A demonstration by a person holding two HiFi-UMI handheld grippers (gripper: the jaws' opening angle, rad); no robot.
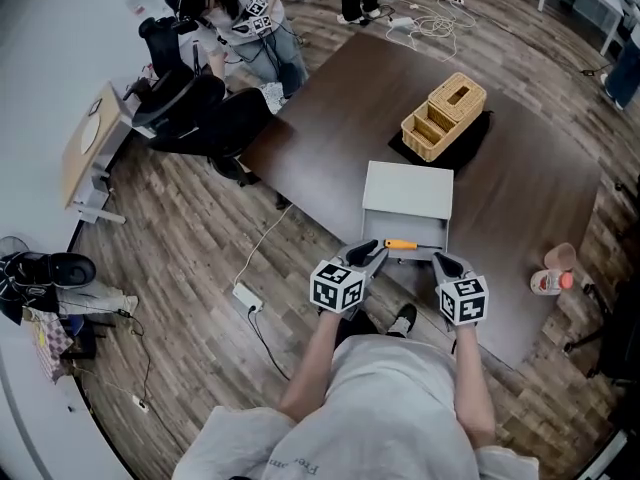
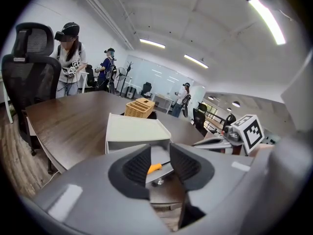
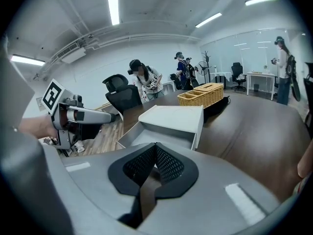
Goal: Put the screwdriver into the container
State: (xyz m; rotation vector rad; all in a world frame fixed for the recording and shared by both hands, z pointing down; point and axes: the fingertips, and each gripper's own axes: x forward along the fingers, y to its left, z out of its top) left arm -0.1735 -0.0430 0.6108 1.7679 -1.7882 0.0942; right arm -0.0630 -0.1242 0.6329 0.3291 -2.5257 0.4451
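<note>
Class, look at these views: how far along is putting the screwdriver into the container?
Done: the screwdriver lies in the open drawer of the grey container. In hand: nothing; the left gripper is open, with the screwdriver beyond its jaws, and the right gripper is shut and empty. Left: probably only pushing the drawer shut.

The head view looks steeply down from above onto the table (image 1: pixel 330 118). Both gripper views sit low and close, facing across it. All three share the container (image 1: pixel 408 203) and wicker basket (image 1: pixel 444 116).
</note>
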